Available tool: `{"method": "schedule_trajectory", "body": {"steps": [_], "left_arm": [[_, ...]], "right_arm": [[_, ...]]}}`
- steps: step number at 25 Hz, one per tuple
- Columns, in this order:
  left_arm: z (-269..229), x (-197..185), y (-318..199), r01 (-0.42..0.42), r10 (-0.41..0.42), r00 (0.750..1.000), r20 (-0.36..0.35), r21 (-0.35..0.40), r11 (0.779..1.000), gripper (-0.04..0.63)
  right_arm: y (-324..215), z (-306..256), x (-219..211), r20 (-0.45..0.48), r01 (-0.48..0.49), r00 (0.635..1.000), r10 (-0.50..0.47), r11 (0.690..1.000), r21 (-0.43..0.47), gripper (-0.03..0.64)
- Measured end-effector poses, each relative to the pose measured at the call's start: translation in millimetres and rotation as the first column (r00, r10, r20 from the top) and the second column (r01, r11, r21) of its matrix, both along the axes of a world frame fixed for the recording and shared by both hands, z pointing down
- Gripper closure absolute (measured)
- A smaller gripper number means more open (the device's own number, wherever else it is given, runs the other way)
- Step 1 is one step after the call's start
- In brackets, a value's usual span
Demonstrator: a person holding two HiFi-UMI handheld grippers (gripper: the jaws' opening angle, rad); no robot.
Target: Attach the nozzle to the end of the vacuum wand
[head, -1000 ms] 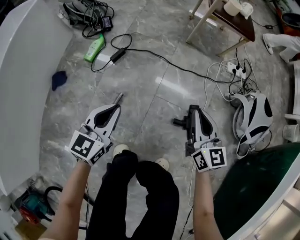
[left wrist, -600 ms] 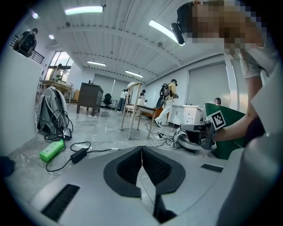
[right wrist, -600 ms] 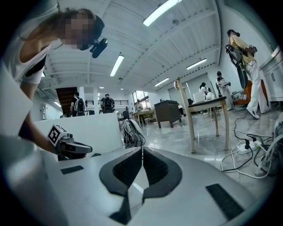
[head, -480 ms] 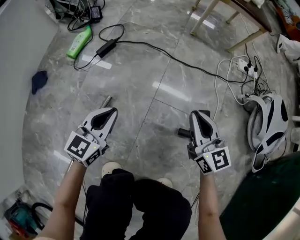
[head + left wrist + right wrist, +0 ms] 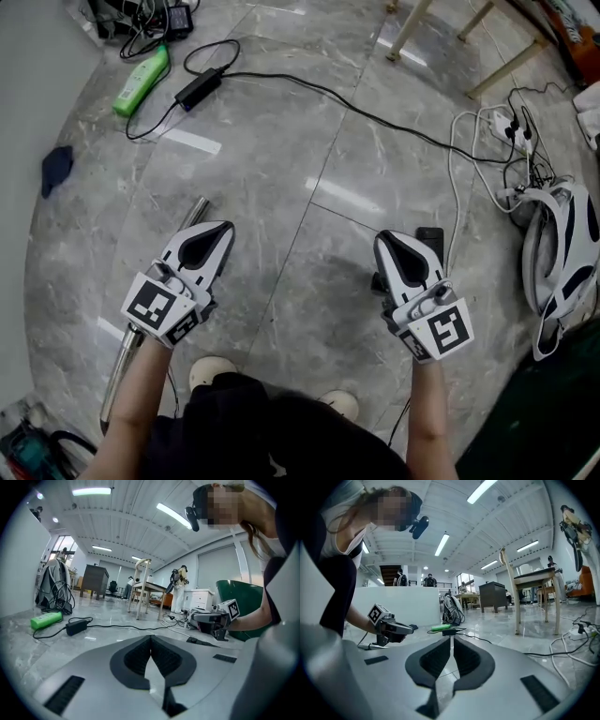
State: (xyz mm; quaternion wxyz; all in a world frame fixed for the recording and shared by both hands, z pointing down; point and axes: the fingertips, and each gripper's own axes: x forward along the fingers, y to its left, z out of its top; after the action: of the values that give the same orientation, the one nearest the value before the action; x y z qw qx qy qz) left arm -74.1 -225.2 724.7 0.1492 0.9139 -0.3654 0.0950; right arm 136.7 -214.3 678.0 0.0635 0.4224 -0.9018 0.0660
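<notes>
Silver wand (image 5: 196, 210) lies on the floor (image 5: 309, 141) under your left claw (image 5: 223, 232), black nozzle (image 5: 429, 240) by your right claw (image 5: 384, 242), ready for pickup. Both claws are closed, holding nothing.

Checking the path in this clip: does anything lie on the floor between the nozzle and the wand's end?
Nothing visible does: bare marble floor separates the black nozzle from the metal wand; the power cable runs farther off.
</notes>
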Motion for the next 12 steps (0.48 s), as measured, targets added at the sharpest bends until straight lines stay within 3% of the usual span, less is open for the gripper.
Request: {"method": "schedule_trajectory", "body": {"steps": [4, 7, 12], "left_arm": [[9, 2, 16, 0.002, -0.004, 0.999, -0.042, -0.031, 1.000, 0.584], [11, 0, 27, -0.003, 0.003, 1.000, 0.008, -0.015, 1.000, 0.584], [20, -16, 33, 0.017, -0.014, 0.998, 0.057, -0.055, 0.998, 0.583]], "right_arm": [[15, 3, -7, 0.006, -0.005, 1.000, 0.005, 0.998, 0.056, 0.598], [24, 11, -8, 0.036, -0.033, 0.999, 0.031, 0.998, 0.052, 0.598], [39, 19, -3, -0.026, -0.020, 0.999, 0.021, 0.999, 0.037, 0.598]]}}
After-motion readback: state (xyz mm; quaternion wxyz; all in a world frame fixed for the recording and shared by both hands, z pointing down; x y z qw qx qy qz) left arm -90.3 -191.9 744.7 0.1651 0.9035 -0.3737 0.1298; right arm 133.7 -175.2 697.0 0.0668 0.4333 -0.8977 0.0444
